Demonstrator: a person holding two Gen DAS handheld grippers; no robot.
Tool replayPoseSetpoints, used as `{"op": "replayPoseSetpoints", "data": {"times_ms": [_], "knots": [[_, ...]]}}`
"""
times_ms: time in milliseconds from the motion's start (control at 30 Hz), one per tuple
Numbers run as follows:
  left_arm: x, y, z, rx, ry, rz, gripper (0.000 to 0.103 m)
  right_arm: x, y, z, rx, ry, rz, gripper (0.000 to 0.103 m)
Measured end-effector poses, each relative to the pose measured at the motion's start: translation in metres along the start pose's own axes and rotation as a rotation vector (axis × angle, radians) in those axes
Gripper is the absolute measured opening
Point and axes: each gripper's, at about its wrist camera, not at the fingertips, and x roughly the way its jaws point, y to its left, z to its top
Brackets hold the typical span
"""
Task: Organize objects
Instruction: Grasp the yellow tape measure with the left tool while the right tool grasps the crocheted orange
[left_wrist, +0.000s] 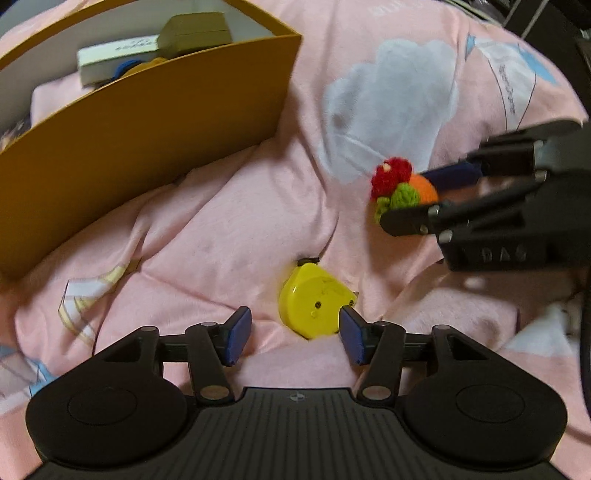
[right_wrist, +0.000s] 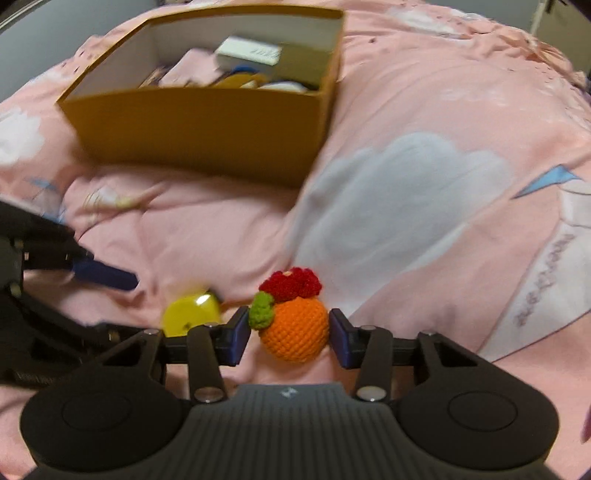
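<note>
Pink quilt on bed. On it: cardboard box far ahead; yellow tape measure and crochet orange between claw tips.

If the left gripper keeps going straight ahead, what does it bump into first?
Most likely the yellow tape measure. It lies on the pink blanket just ahead of the open left gripper, a bit toward its right finger, so that finger might touch first. Depth is hard to judge.
</note>
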Motion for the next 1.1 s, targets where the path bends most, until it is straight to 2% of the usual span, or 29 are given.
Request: {"op": "replayPoseSetpoints", "data": {"times_ms": [167,400,600,633,733,833,967,1100], "knots": [[0.016,-0.011,0.003,0.066,0.019,-0.001,0.072,0.012,0.0,-0.001,-0.004,0.015,-0.005,0.048],[0.038,-0.013,0.002,0.067,0.063,0.002,0.073,0.024,0.0,-0.003,0.023,0.037,0.027,0.049],[0.041,-0.008,0.0,0.027,0.066,-0.007,0.058,0.023,0.0,-0.005,0.032,0.036,0.034,0.049],[0.039,-0.009,-0.001,0.031,0.059,0.0,0.048,0.024,0.0,-0.005,0.033,0.035,0.036,0.049],[0.032,-0.009,-0.004,0.029,0.04,0.006,0.04,0.024,0.0,-0.005,0.037,0.033,0.041,0.048],[0.027,-0.007,-0.006,0.01,0.03,0.014,0.037,0.024,0.001,-0.005,0.035,0.032,0.044,0.048],[0.017,-0.007,-0.008,0.001,-0.009,0.068,0.033,0.024,0.0,-0.005,0.033,0.034,0.046,0.048],[0.008,-0.001,-0.01,-0.038,-0.041,0.064,0.031,0.025,-0.001,-0.005,0.033,0.035,0.047,0.049]]}}
